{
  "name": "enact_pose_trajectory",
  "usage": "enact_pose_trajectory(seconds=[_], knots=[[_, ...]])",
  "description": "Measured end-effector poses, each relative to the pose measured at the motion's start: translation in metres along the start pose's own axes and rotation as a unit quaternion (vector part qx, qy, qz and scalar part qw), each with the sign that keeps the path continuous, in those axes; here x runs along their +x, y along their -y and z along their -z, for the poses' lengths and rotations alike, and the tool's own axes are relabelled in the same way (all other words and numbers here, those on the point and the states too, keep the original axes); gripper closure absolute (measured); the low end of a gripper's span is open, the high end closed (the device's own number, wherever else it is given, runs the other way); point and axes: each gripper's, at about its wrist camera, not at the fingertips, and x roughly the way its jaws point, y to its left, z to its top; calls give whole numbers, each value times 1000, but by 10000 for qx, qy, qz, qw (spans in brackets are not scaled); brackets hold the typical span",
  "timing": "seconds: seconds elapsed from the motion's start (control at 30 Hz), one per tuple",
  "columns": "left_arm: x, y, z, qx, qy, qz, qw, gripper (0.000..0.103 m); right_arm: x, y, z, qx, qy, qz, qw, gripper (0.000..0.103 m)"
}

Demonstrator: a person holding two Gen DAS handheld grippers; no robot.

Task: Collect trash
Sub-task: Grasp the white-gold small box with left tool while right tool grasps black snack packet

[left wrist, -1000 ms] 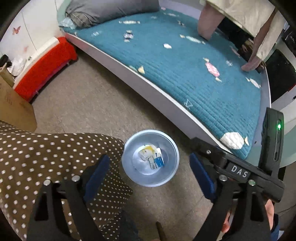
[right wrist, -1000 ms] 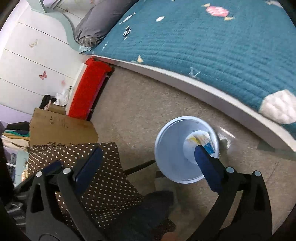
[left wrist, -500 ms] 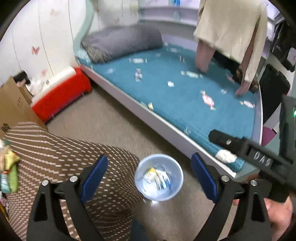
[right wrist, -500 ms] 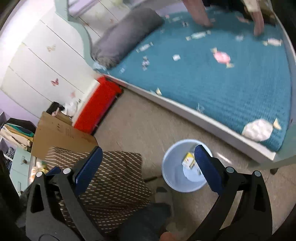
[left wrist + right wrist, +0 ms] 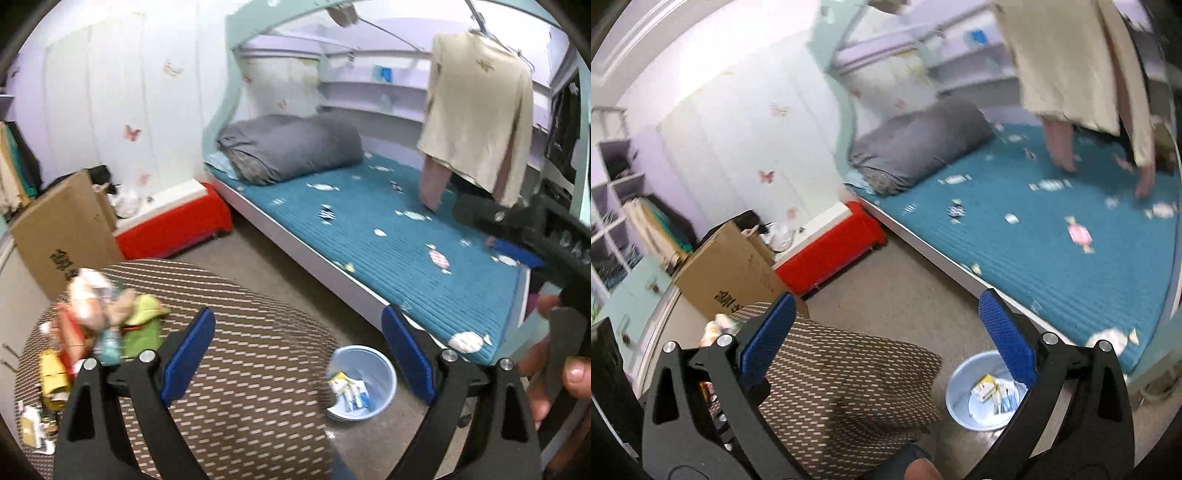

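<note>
Both the left hand-held gripper [image 5: 297, 354] and right hand-held gripper [image 5: 886, 338] are wide open and empty, trash pile [image 5: 86, 332] sitting at the far left of the dotted tabletop [image 5: 243, 376]. With the views this blurry, a grab could miss or knock wrappers onto the floor instead of into the blue bin [image 5: 360, 382]. A second ago both were pointed down over the bin; now they're raised toward the bed [image 5: 406, 236].
</note>
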Motion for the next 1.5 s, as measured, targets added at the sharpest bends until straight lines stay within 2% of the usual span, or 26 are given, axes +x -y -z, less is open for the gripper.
enact_pose_trajectory(seconds=[0.2, 0.27, 0.4, 0.57, 0.7, 0.9, 1.03, 1.13, 1.33, 1.37, 1.43, 1.5], knots=[[-44, -51, 7, -291, 189, -463, 9983, 13, -15, -64, -4, -351, -48, -238, 9991, 6], [-57, -72, 15, -457, 260, -598, 9968, 13, -14, -89, 1, -574, -155, -431, 9973, 6], [-78, -115, 36, -818, 251, -818, 9930, 13, -6, -139, 21, -981, -444, -803, 9909, 6], [-103, -165, 69, -1143, 222, -1298, 9847, 13, 17, -197, 57, -1502, -916, -1101, 9782, 6], [-117, -206, 97, -1466, 143, -1687, 9746, 13, 36, -229, 89, -1770, -1352, -1242, 9669, 6], [-131, -270, 145, -2000, -85, -2257, 9534, 13, 65, -257, 134, -2038, -1934, -1257, 9515, 6], [-125, -302, 172, -2203, -353, -2562, 9405, 13, 78, -296, 181, -2361, -2462, -1643, 9256, 6], [-118, -319, 189, -2259, -453, -2587, 9381, 13, 87, -318, 204, -2432, -2705, -1813, 9137, 6], [-98, -351, 198, -2347, -609, -2422, 9394, 14, 99, -348, 223, -2485, -2873, -1915, 9050, 6], [-96, -355, 198, -2361, -626, -2353, 9407, 22, 100, -350, 224, -2488, -2897, -1951, 9034, 7], [-88, -360, 200, -2351, -711, -2159, 9450, 39, 104, -359, 229, -2466, -2954, -2039, 9002, 15], [-85, -366, 203, -2473, -760, -1929, 9465, 53, 111, -367, 235, -2404, -3056, -2067, 8978, 28]])
